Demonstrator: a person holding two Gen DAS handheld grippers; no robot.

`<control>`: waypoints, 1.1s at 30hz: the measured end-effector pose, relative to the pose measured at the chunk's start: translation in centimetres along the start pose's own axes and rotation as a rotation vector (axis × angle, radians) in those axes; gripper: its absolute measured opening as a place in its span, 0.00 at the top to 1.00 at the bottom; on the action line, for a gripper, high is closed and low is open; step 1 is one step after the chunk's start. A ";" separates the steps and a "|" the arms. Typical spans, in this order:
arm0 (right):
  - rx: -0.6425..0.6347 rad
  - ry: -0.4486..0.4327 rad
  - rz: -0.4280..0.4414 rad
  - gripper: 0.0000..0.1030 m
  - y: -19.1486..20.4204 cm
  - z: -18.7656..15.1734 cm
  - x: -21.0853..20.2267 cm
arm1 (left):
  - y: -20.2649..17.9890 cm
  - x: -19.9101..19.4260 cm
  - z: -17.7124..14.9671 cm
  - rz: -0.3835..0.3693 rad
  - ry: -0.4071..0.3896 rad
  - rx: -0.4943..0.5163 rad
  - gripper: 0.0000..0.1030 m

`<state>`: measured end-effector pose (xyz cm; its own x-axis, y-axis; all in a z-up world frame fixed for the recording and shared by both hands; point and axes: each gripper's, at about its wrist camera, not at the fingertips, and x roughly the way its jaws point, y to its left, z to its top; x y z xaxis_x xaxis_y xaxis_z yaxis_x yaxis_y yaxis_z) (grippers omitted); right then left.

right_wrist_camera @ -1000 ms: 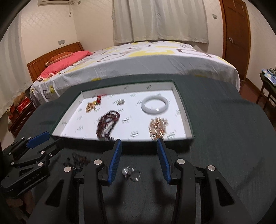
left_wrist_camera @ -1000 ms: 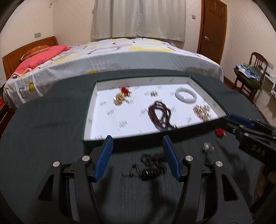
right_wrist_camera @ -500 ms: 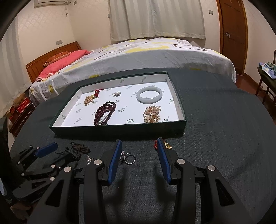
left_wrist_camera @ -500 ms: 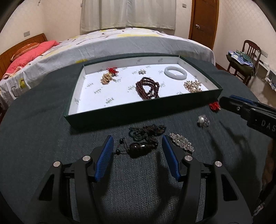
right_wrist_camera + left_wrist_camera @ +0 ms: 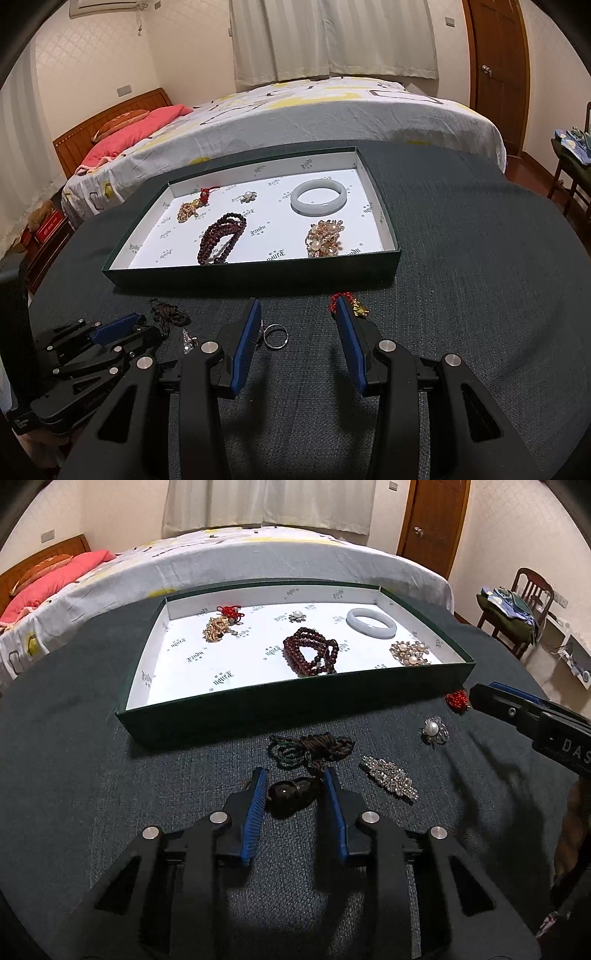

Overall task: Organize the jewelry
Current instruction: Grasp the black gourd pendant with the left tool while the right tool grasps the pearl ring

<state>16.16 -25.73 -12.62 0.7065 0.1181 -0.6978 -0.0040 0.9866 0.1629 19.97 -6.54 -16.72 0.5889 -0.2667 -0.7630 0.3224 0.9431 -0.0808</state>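
Observation:
A green tray [image 5: 295, 709] with a white lining holds a white bangle [image 5: 371, 623], a dark red bead string [image 5: 312, 655], a pearl brooch [image 5: 410, 652] and other pieces. On the dark cloth in front lie a dark pendant [image 5: 291, 797] on a coiled cord [image 5: 310, 747], a crystal clip [image 5: 389, 778], a pearl ring [image 5: 435, 730] and a red charm [image 5: 457, 700]. My left gripper [image 5: 295, 779] is open, its fingers on either side of the pendant. My right gripper [image 5: 295, 308] is open and empty, with the ring [image 5: 275, 335] by its left finger and the red charm [image 5: 347, 304] by its right.
The table [image 5: 480, 258] carries a dark grey cloth. A bed [image 5: 295, 107] stands behind it, a wooden door [image 5: 495, 55] at the back right, and a chair [image 5: 517, 605] with clothes on the right.
Both grippers have pulled back from the tray and come lower toward the cloth. The left gripper's fingers have narrowed around the dark pendant. The right gripper stays open.

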 end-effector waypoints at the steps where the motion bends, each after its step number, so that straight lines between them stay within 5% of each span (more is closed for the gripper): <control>1: 0.000 0.000 0.000 0.59 0.0 0.0 0.0 | 0.0 0.0 0.0 0.003 0.000 0.002 0.70; 33: -0.071 0.033 0.050 0.59 3.3 -0.6 1.0 | 5.0 -3.4 -1.3 0.128 -0.035 -0.102 0.71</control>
<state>16.39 -22.28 -13.19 0.6803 0.1703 -0.7129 -0.0897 0.9847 0.1496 18.61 -0.63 -15.36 0.6465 -0.1477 -0.7485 0.1671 0.9847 -0.0500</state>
